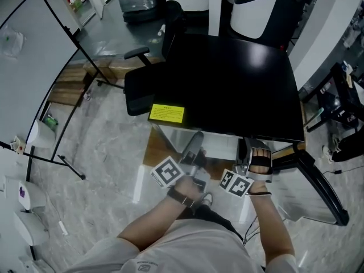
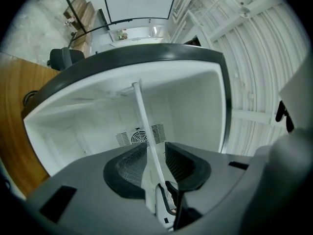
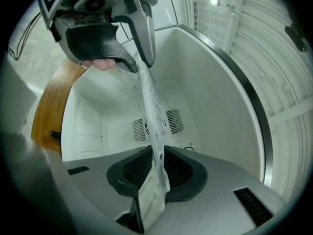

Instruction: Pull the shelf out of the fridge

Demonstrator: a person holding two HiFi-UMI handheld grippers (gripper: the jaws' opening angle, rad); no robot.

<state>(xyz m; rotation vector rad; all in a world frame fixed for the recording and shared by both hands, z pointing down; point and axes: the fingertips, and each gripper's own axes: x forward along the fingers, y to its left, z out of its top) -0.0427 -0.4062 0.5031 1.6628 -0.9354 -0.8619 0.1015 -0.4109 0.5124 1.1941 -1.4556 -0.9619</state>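
Note:
From above, the black fridge [image 1: 227,84] stands in front of me, and both grippers reach in at its open front. The shelf [image 3: 154,126] is a thin clear pane with a white edge, seen edge-on. My right gripper [image 3: 157,168] is shut on the shelf, with its dark pads against both faces. The left gripper [image 2: 155,155] straddles the shelf's white edge [image 2: 146,136] with a gap on each side, so it stands open. In the right gripper view the left gripper [image 3: 132,58] sits further along the same pane. The white fridge interior [image 2: 195,111] lies behind.
A vent grille [image 3: 173,121] sits on the fridge's back wall. A yellow label [image 1: 166,113] marks the fridge top's front edge. A black office chair [image 1: 142,84] stands left of the fridge, and black frame legs [image 1: 324,192] stand to the right. A wooden floor panel [image 1: 74,84] lies far left.

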